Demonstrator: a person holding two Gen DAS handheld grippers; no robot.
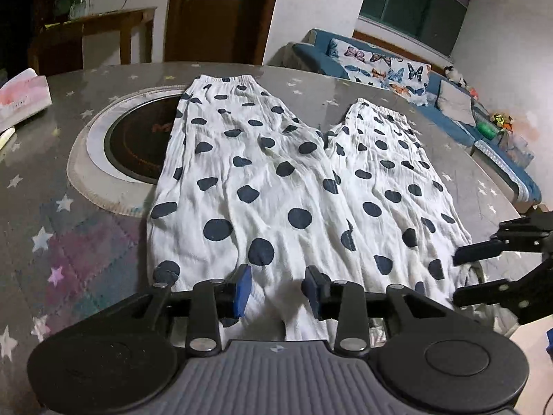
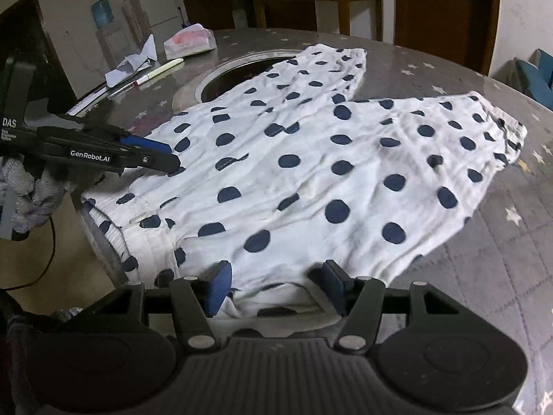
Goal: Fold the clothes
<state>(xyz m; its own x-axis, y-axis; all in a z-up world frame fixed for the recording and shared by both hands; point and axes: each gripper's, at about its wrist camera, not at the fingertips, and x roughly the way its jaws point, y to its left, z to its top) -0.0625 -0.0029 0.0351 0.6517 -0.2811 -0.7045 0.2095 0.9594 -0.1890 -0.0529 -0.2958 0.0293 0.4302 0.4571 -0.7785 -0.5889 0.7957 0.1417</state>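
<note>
Two grippers sit at the near hem of the trousers (image 1: 276, 186), white cloth with dark dots spread flat on the table (image 1: 69, 228), both legs running away from the tools toward their elastic cuffs. Left of the left gripper (image 1: 276, 290) lie a tissue pack (image 1: 24, 97) at the far edge and a round hob (image 1: 138, 141) sunk in the tabletop, its right side covered by the left leg. The left gripper stands parted, its blue pads (image 1: 242, 290) apart with white cloth showing in the gap between them; the pads do not press on it. To its right the right gripper (image 1: 459, 276) comes in from the side over the corner of the right leg, fingers spread one above the other. In the right wrist view the left gripper (image 2: 169, 159) reaches in from the left, low over the waistband; whether it touches the cloth cannot be told. The right gripper (image 2: 276, 290) is released too, pads (image 2: 217, 290) well apart, with the trouser edge lying loose between them. A sofa (image 1: 397, 69) stands beyond the table on the right.
</note>
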